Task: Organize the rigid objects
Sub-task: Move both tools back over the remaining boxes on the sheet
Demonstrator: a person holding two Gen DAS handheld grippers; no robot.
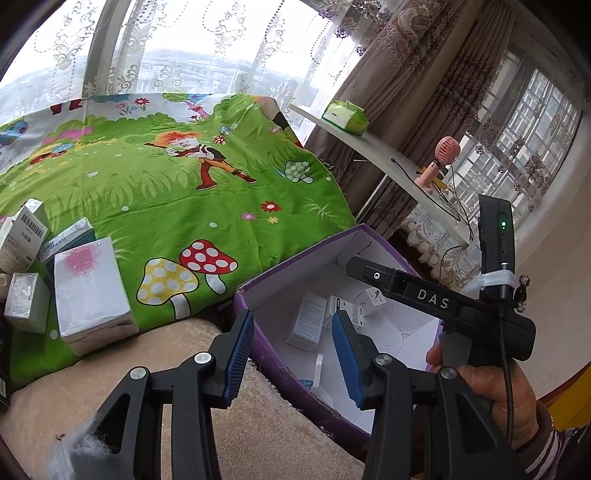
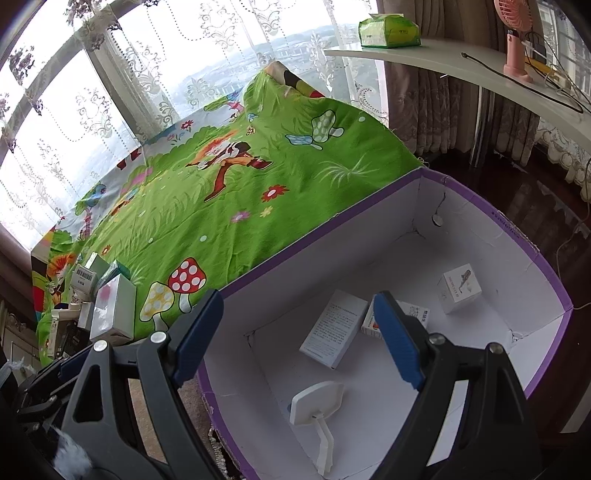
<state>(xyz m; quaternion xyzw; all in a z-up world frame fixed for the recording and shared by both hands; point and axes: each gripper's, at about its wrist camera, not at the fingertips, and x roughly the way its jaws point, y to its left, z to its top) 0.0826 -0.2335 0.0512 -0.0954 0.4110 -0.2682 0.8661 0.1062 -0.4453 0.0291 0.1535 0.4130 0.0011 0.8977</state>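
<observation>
A purple cardboard box with a white inside stands at the edge of the green cartoon cloth. In it lie a flat white carton, a small white cube box, another small carton and a white plastic stand. My right gripper is open and empty above the box's near left wall. My left gripper is open and empty over the box's left rim. The right gripper's body shows over the box. Several white cartons stand on the cloth at left.
The cartons also show at the far left in the right wrist view. A white curved shelf holds a green tissue pack, a pink fan and cables. Beige upholstery lies under the grippers. Windows with lace curtains stand behind.
</observation>
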